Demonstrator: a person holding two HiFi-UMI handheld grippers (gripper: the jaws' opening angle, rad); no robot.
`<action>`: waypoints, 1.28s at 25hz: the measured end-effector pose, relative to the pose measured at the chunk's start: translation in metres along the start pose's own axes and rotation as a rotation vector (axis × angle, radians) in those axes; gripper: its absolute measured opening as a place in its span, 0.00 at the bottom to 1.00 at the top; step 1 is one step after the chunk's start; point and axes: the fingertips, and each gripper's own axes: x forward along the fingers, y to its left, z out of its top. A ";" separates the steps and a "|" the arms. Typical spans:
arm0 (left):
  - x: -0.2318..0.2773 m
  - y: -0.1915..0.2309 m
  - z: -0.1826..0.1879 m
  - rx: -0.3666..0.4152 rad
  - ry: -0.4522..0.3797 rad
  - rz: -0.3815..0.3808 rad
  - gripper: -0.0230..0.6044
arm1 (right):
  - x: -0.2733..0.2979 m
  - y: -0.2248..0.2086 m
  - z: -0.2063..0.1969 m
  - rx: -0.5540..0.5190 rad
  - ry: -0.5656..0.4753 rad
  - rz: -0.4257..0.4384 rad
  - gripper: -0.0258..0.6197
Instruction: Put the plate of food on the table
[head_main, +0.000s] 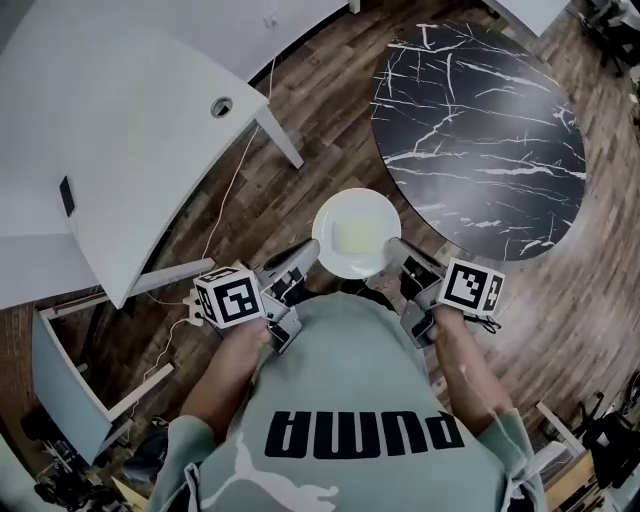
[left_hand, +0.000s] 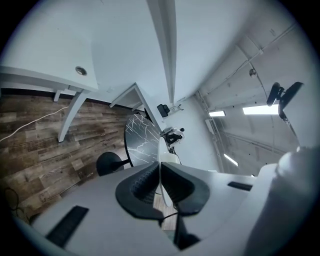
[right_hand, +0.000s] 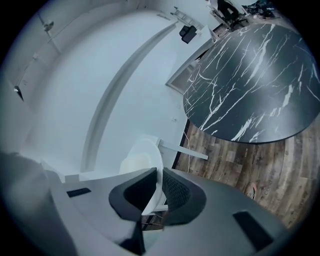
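Closest to the head camera is the person's green shirt (head_main: 350, 400), and just beyond it the plate (head_main: 356, 234) hangs in the air over the wooden floor (head_main: 320, 130), near the edge of the black marbled worktop (head_main: 480, 140) but not yet above it. One pale yellowish portion of food (head_main: 358, 238) lies in the middle of the plate. The left hand-held gripper (head_main: 300, 262) is clamped on the plate's left rim; in its own view the ribbed pads meet on the thin white edge. The right hand-held gripper (head_main: 403, 255) is likewise closed on the opposite rim, with the rim pinched between its pads. To do the step well, both grips should probably travel forward and to the right together, at the same height, so that the plate stays level and the food does not slide. The rim should clear the worktop's edge before it is lowered, the base should touch down flat, and neither pair of jaws should part until the plate rests fully on the marble. By count there are one plate, one portion of food, two hand-held grippers, each with one marker cube (head_main: 228, 296), one dark worktop, one white desk (head_main: 120, 130) off to the left, and one light cable (head_main: 225, 200) trailing over the floor.
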 end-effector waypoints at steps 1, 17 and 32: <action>0.004 -0.003 0.001 0.009 0.012 -0.005 0.07 | -0.005 -0.001 0.002 0.007 -0.017 0.000 0.10; 0.092 -0.041 0.008 0.081 0.324 -0.197 0.07 | -0.066 -0.033 0.035 0.173 -0.319 -0.147 0.10; 0.140 -0.050 0.041 0.125 0.500 -0.321 0.07 | -0.076 -0.030 0.070 0.221 -0.491 -0.285 0.10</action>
